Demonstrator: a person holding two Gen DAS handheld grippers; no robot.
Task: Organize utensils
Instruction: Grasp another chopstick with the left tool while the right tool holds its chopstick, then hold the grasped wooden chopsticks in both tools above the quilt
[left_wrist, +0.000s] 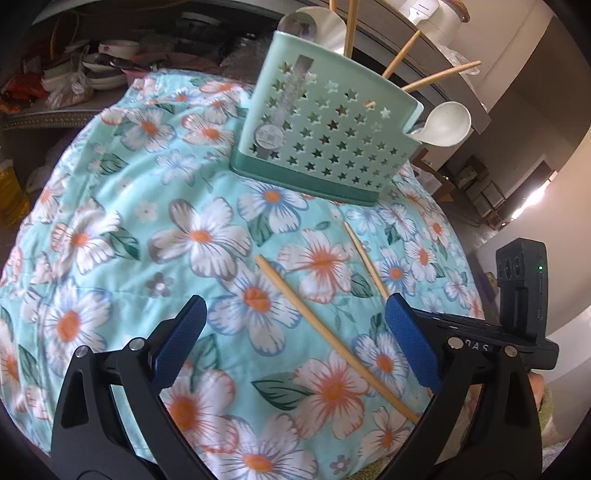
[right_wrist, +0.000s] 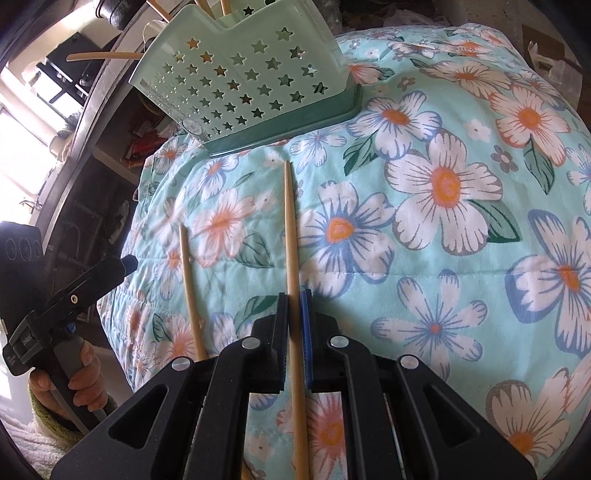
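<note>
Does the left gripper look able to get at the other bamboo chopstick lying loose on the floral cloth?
Probably yes. The left gripper is open above the floral cloth, and the loose bamboo chopstick lies bare beside the one clamped in the right gripper, with nothing covering it.

Around me a floral cloth (left_wrist: 147, 221) covers the tabletop. Cluttered dark shelves (left_wrist: 74, 74) stand beyond its far edge. Bright windows (right_wrist: 22, 140) glare nearby.

"DAS" on right gripper (left_wrist: 487, 345)
</note>
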